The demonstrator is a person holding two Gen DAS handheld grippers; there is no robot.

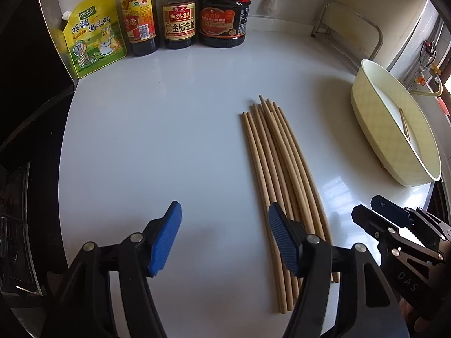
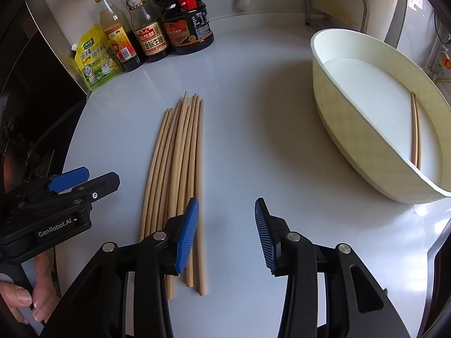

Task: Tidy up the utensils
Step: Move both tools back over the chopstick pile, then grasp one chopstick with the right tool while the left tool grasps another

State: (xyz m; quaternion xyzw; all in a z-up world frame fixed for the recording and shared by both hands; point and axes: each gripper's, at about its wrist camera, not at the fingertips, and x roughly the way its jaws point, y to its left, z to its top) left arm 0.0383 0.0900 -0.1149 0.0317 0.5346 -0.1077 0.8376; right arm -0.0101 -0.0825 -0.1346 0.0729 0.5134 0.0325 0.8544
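Left gripper point(image 1: 224, 238) held open and empty beside the chopsticks point(image 1: 277, 166), right gripper point(image 2: 227, 233) likewise open and empty, wooden chopsticks bundled on the counter point(image 1: 157, 129), tub point(image 2: 352, 138) nearby.

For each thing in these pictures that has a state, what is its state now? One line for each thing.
Left tongs: open, nothing between the pads.
Right tongs: open, nothing between the pads.
Chopstick bundle: lying flat on the counter, not gripped.
Oval basket: upright, two chopsticks lying inside.
Sauce bottles: upright by the wall; visible caps on.
Yellow seasoning pouch: standing, spout capped.
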